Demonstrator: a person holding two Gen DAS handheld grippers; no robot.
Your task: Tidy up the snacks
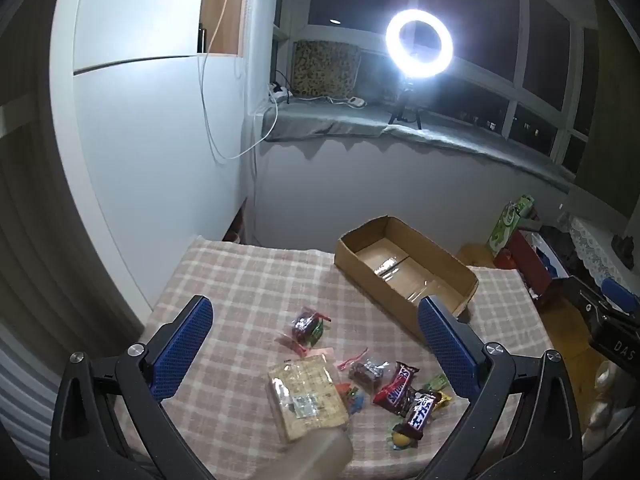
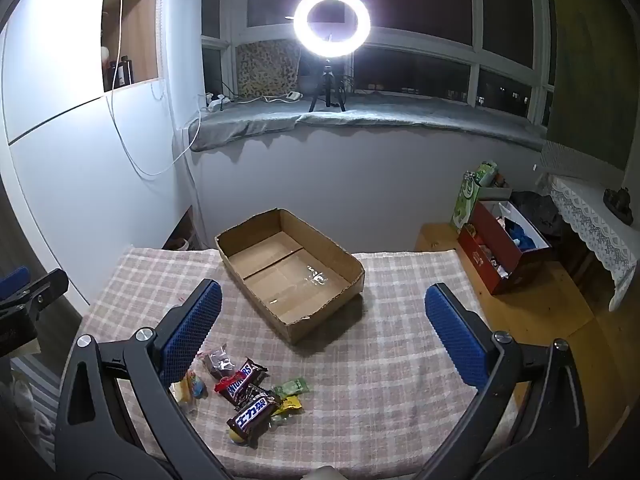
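Note:
An open, empty cardboard box (image 1: 404,264) (image 2: 288,272) sits on the checked tablecloth (image 1: 256,280) (image 2: 392,360). Snacks lie loose in front of it: two Snickers bars (image 1: 396,388) (image 2: 240,380), a second dark bar (image 1: 420,412) (image 2: 252,416), a clear pack of crackers (image 1: 306,396), small wrapped candies (image 1: 306,326) and a green sachet (image 2: 292,386). My left gripper (image 1: 316,340) is open above the snacks, holding nothing. My right gripper (image 2: 324,324) is open above the cloth, right of the snacks, holding nothing.
A ring light on a tripod (image 1: 418,44) (image 2: 332,24) stands on the window sill. Red boxes and a green bag (image 2: 492,236) sit on the wooden floor to the right. A white wall (image 1: 152,140) is at the left.

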